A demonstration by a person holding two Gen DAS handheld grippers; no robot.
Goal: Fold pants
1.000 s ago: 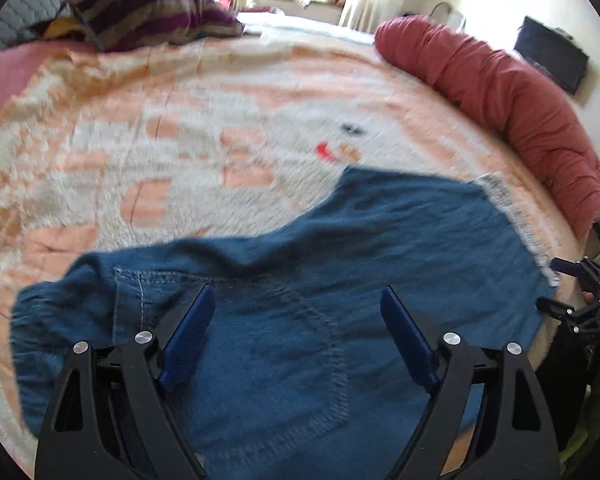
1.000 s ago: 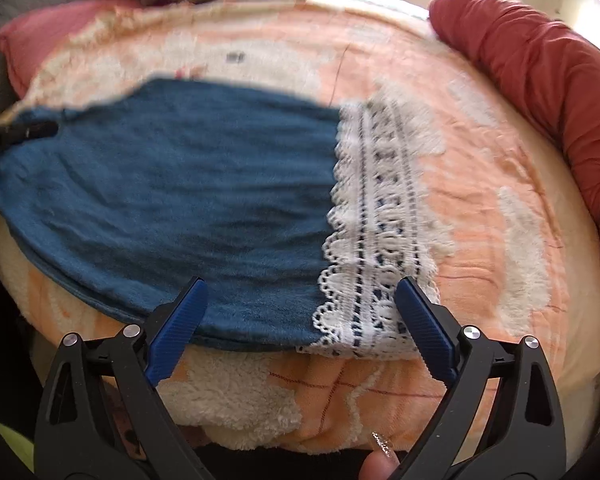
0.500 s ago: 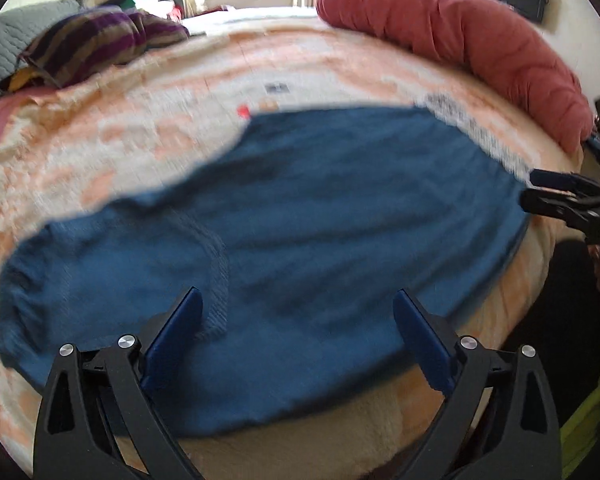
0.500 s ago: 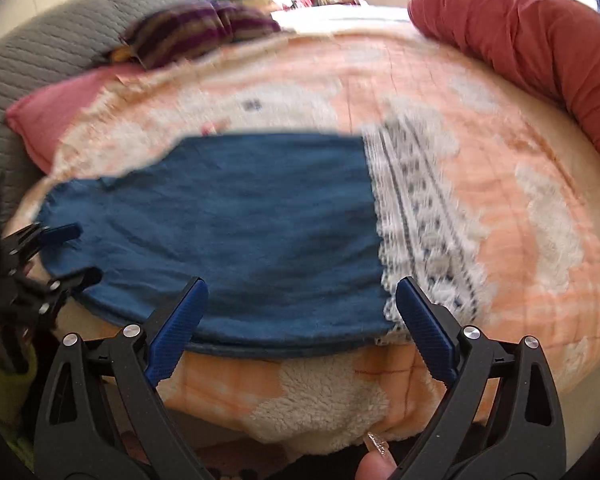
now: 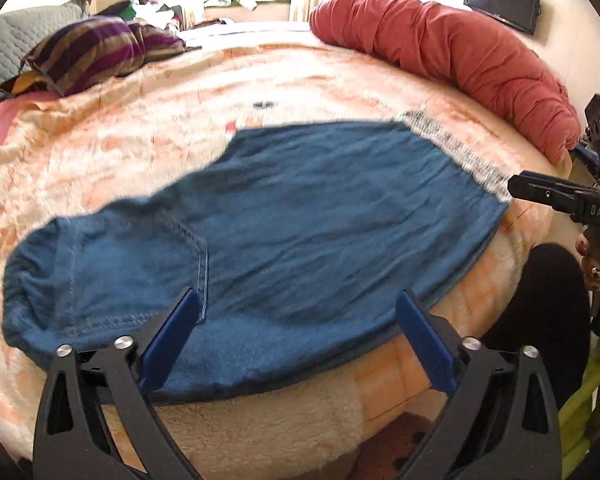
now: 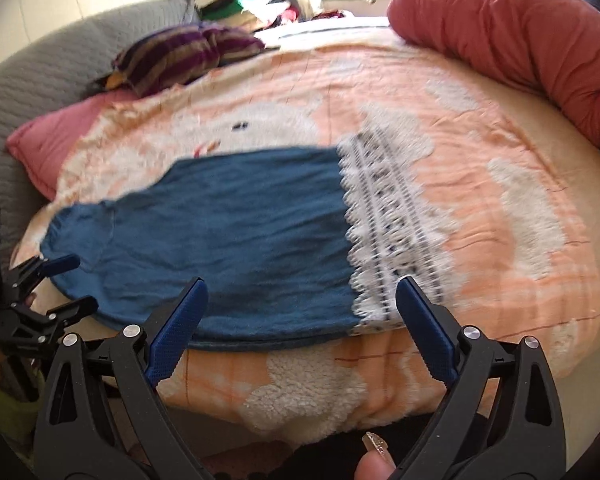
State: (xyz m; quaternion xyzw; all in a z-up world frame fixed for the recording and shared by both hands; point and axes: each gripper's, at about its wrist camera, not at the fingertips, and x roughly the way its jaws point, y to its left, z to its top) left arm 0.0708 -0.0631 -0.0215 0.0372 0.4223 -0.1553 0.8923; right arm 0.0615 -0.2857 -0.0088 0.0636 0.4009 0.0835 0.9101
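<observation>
Blue denim pants (image 5: 300, 220) lie flat, folded lengthwise, on an orange and white fleece blanket (image 5: 140, 152) near the bed's front edge. The waistband and back pocket are at the left, and a white lace hem (image 5: 452, 152) is at the right. My left gripper (image 5: 298, 300) stands open above the pants' near edge, its blue pads clear of the cloth. In the right wrist view the pants (image 6: 228, 232) and lace hem (image 6: 388, 232) lie ahead of my right gripper (image 6: 302, 284), which is open and holds nothing. The left gripper (image 6: 74, 282) shows by the waistband.
A long red bolster (image 5: 460, 60) runs along the right side of the bed. A striped pillow (image 5: 84, 52) and a pink pillow (image 6: 52, 140) lie at the far left against a grey quilted headboard (image 6: 40, 80). The blanket (image 6: 300, 380) drops over the front edge below both grippers.
The left gripper has drawn back from over the back pocket to the pants' near edge, and its jaws stand a little wider. The right gripper has lifted and pulled back, so more of the bed shows.
</observation>
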